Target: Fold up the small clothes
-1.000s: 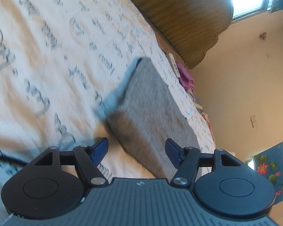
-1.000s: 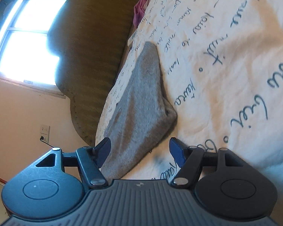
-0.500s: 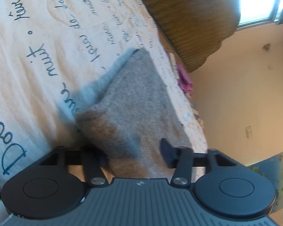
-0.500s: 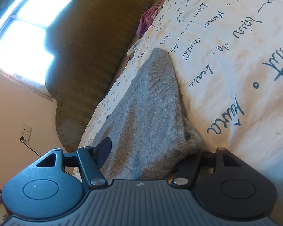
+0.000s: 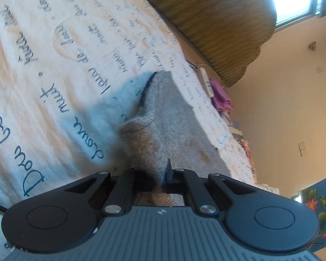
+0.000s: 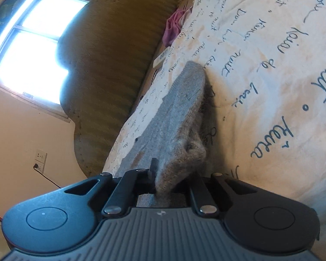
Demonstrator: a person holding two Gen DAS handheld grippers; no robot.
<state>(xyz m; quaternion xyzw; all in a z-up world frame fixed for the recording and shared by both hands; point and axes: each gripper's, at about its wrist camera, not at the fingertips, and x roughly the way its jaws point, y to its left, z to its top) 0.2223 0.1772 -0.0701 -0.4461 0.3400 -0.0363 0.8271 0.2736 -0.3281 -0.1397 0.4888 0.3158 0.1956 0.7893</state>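
Both my claws, left [image 5: 160, 174] and right [image 6: 160, 174], clench the grey knit garment [image 5: 167, 117] on the bedsheet [image 5: 54, 87] scripted "Doux", "nuit".

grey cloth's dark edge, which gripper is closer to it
Left. The left gripper is shut on the cloth corner on the dark edge side; the right gripper is shut on the other near corner, across the cloth.
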